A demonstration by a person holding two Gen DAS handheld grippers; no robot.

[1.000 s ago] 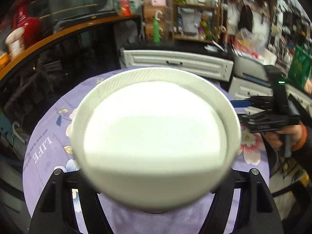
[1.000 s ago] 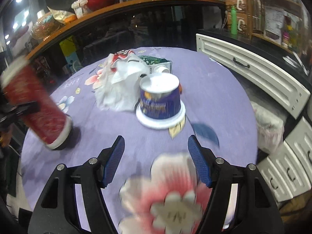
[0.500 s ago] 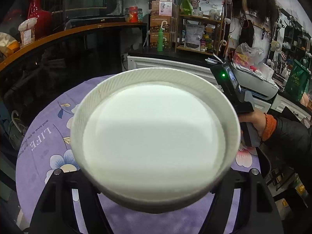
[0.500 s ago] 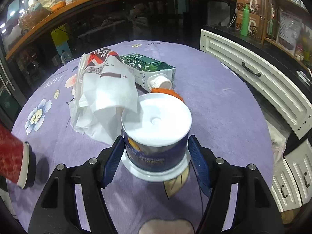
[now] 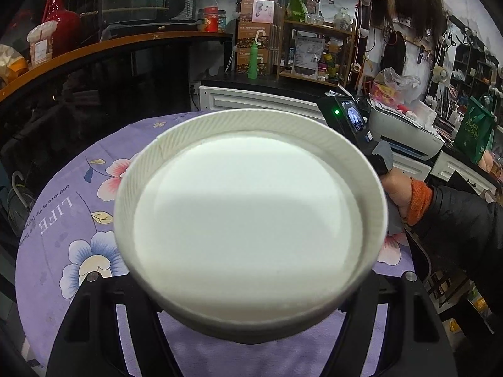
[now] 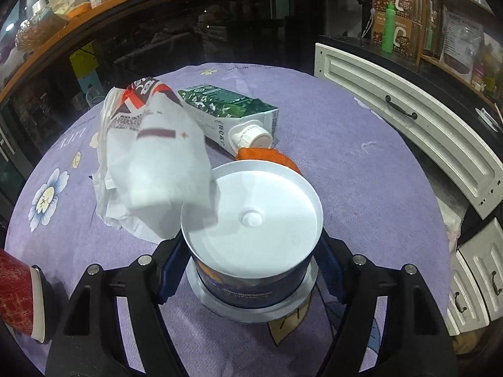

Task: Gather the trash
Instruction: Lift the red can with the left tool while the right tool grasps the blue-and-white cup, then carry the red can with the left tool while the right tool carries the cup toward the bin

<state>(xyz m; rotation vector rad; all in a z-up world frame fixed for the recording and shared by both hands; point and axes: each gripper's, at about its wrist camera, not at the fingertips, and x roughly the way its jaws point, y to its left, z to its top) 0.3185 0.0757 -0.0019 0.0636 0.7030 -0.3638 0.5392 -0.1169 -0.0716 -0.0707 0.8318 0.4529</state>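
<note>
Right hand-held gripper (image 6: pixel 251 270) now straddling blue upturned cup (image 6: pixel 251 251), jaws opening

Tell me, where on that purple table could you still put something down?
Bare purple flowered tablecloth lies on the right, between the blue upside-down tub and the white drawer fronts. More lies along the far edge, behind the green carton. The middle is crowded: crumpled white bag, carton, orange scrap and tub huddle together.

On the table (image 6: pixel 361 163), the carton (image 6: pixel 226 110) lies at twelve o'clock behind the tub (image 6: pixel 254 229), the bag (image 6: pixel 151 157) at ten.
</note>
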